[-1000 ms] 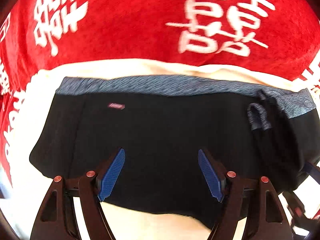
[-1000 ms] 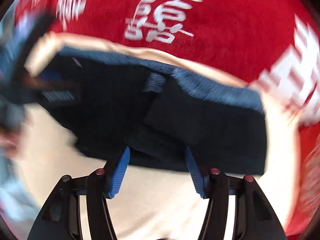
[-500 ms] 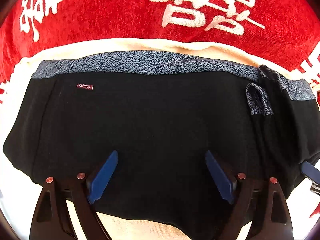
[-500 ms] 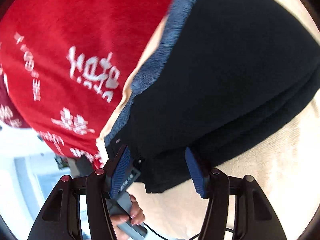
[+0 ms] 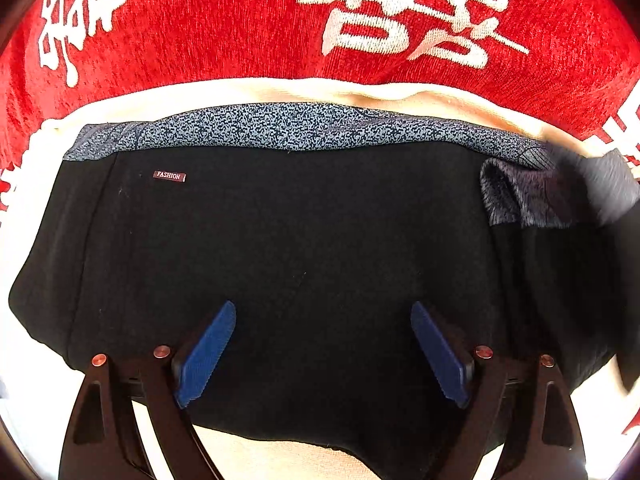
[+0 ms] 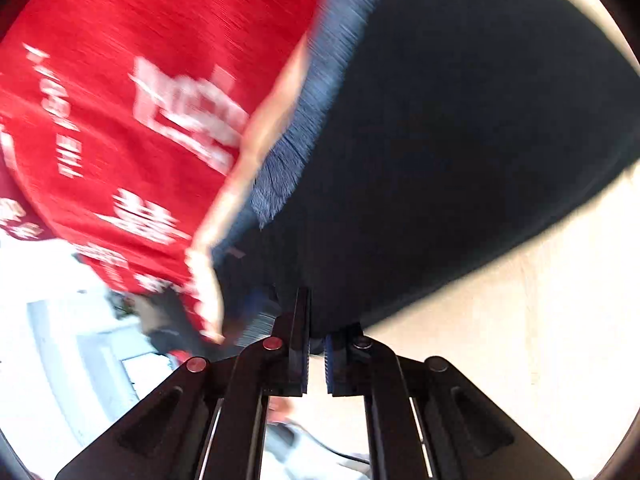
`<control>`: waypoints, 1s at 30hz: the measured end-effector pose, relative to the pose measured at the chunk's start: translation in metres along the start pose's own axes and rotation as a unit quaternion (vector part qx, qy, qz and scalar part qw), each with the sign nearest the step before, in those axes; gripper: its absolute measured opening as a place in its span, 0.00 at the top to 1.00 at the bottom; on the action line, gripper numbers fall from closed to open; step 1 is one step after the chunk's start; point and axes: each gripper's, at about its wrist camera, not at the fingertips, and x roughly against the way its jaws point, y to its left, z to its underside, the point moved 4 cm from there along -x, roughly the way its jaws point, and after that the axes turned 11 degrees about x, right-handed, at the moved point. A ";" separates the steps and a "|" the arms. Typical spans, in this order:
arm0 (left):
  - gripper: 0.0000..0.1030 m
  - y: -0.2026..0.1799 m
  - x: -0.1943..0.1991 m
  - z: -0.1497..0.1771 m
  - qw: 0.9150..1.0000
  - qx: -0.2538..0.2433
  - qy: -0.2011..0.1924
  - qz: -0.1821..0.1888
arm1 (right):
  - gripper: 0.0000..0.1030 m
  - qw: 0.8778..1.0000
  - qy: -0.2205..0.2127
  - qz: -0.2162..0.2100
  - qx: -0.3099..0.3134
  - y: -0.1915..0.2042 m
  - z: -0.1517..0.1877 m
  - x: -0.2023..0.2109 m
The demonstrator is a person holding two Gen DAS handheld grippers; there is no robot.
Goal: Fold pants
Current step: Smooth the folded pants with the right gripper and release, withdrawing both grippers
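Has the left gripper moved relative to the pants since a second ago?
Yes. The left gripper has come down toward the pants: the FASHION label and grey waistband now look larger and sharper in its view.

cover: red blanket [image 5: 224, 32] with big white signs
under it: cream cloth [image 6: 500, 320]
light: bright white at the edge

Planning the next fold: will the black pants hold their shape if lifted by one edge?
Probably not. The pants lie in soft layers and should droop. The right gripper, shut on their edge, may drag the stack. The waistband looks slightly firmer.
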 end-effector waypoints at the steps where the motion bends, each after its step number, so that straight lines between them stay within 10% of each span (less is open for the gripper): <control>1: 0.12 -0.001 -0.001 0.000 1.000 0.001 -0.002 0.000 | 0.91 1.000 0.003 0.009 0.001 -0.008 0.004 -0.009; 3: 0.12 -0.002 0.001 0.002 1.000 0.001 0.001 -0.001 | 0.88 0.999 -0.018 -0.019 -0.021 -0.014 0.004 -0.008; 7: 0.08 -0.006 0.004 0.001 1.000 -0.012 0.002 -0.004 | 0.38 0.998 -0.023 -0.053 -0.026 -0.006 0.021 0.009; 15: 0.08 -0.005 0.000 -0.003 1.000 -0.004 0.005 -0.009 | 0.41 0.993 -0.047 -0.084 -0.066 -0.008 0.007 -0.013; 18: 0.08 -0.006 0.000 -0.003 1.000 -0.004 0.003 -0.004 | 0.81 0.989 -0.042 -0.088 -0.107 -0.022 0.006 -0.022; 30: 0.08 -0.004 0.026 -0.013 0.999 -0.019 -0.012 -0.025 | 0.65 0.998 0.035 -0.045 -0.017 0.009 -0.013 -0.041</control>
